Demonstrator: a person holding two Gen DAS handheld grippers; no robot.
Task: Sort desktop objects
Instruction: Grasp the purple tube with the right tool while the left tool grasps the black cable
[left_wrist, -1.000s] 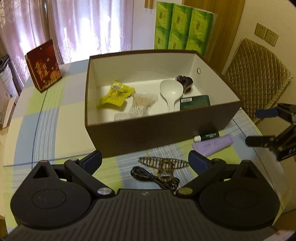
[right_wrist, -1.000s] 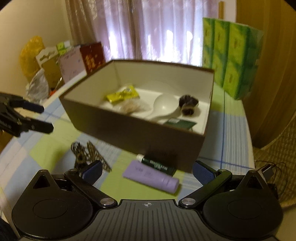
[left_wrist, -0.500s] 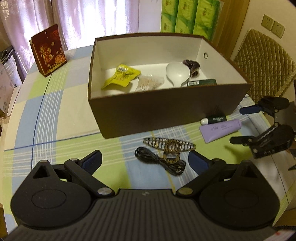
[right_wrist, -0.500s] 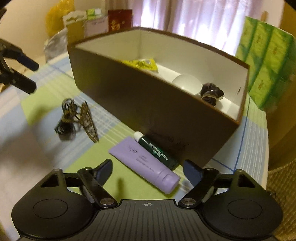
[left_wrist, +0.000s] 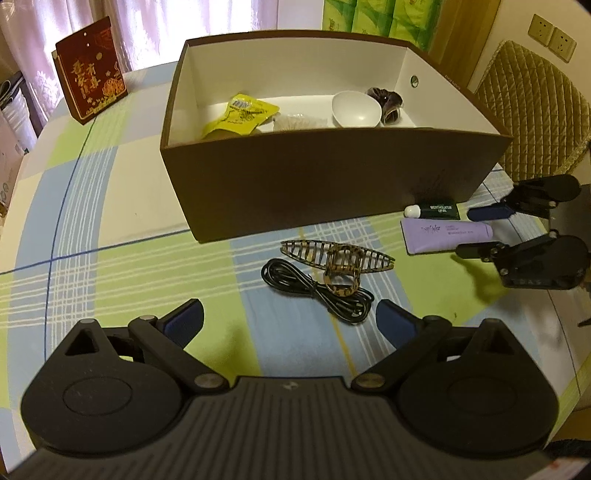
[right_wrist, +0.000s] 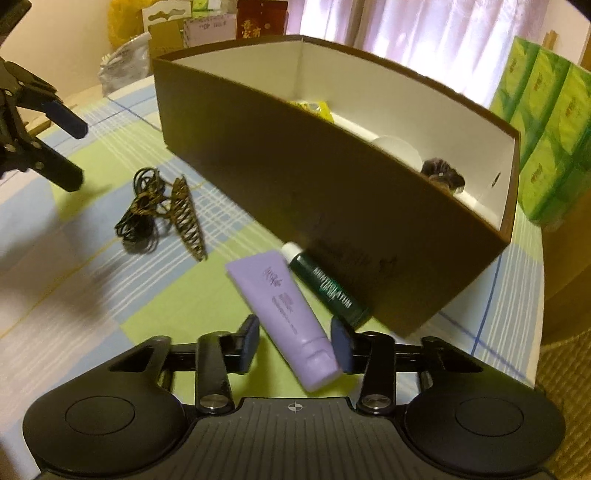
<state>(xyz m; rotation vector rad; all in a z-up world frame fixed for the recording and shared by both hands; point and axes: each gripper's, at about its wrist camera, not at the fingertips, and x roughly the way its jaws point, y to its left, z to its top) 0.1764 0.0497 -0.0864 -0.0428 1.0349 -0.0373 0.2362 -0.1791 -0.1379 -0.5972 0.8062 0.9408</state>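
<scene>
A purple tube (right_wrist: 280, 295) lies on the checked cloth in front of the brown box (right_wrist: 332, 206), beside a green lip balm (right_wrist: 328, 288). My right gripper (right_wrist: 295, 341) straddles the tube's cap end, its fingers narrowed but with a gap on the left, so it is open. The left wrist view shows that gripper (left_wrist: 467, 232) at the tube (left_wrist: 439, 232) and balm (left_wrist: 436, 210). My left gripper (left_wrist: 290, 317) stands wide open, just short of a tortoiseshell hair clip (left_wrist: 336, 254) and a black cable (left_wrist: 317, 288). The box (left_wrist: 332, 155) holds a yellow packet (left_wrist: 240, 118), a white spoon (left_wrist: 356, 109) and a dark scrunchie (left_wrist: 388, 103).
A red carton (left_wrist: 92, 88) stands at the table's far left. Green tissue packs (right_wrist: 546, 122) sit behind the box on the right. A quilted chair (left_wrist: 532, 110) is past the table's right edge. The cloth left of the box is bare.
My right gripper has dropped forward onto the purple tube and its fingers have closed in from wide apart. The left gripper has drawn back a little from the box.
</scene>
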